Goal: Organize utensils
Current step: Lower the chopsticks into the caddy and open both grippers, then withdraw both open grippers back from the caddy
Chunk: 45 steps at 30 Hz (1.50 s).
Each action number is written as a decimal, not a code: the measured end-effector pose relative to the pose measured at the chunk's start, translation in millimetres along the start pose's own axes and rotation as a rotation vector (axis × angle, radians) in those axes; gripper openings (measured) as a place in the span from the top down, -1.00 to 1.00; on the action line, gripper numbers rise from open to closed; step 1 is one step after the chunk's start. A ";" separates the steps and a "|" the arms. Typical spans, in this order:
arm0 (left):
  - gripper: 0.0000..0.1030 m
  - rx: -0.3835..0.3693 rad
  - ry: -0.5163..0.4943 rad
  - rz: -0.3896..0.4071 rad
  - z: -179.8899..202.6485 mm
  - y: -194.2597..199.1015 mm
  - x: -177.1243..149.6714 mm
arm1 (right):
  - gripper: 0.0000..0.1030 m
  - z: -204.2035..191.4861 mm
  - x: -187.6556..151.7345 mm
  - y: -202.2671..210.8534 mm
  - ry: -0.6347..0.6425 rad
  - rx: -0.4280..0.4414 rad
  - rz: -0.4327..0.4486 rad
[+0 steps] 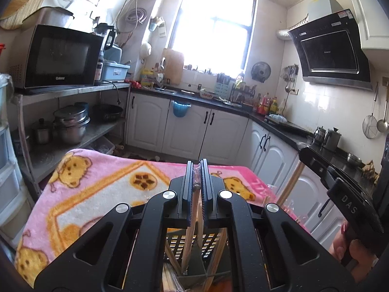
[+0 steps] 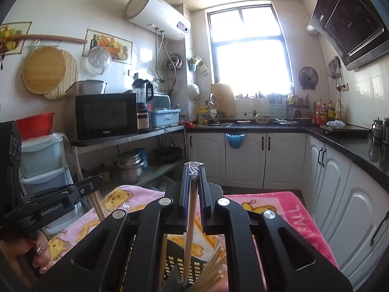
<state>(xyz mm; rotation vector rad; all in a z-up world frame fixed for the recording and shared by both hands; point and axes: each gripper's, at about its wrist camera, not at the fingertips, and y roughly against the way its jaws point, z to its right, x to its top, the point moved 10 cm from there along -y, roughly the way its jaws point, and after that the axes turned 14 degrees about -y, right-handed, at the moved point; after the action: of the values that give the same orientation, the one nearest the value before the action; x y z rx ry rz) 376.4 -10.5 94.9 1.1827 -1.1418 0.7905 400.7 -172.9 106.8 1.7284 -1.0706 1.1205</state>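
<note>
Left wrist view: left hand-held gripper [image 1: 197,170] clamps wrapped chopsticks [image 1: 194,226] above the black slotted caddy [image 1: 192,245] at 6 o'clock, right hand-held gripper [image 2: 194,172] pinches a wooden stick [image 2: 190,219]; probably light, stiff, slippery, best held mid-shaft.

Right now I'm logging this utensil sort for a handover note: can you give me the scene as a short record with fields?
surface: pink cartoon blanket
container: black slotted utensil holder, divided, holding wooden chopsticks
left gripper: shut on a wrapped chopstick reaching down into the holder
right gripper: shut on a wooden chopstick, lower end in the holder
setting: kitchen, bright window
</note>
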 end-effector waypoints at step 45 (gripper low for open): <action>-0.80 0.022 0.006 -0.109 2.1 52.0 -36.8 | -0.28 41.3 -73.1 73.6 -0.002 -0.139 -0.174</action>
<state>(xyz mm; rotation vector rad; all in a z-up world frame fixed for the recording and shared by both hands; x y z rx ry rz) 317.5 3.2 74.6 1.2491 -1.0563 0.7243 324.9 -218.3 38.5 1.6774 -0.9559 0.9150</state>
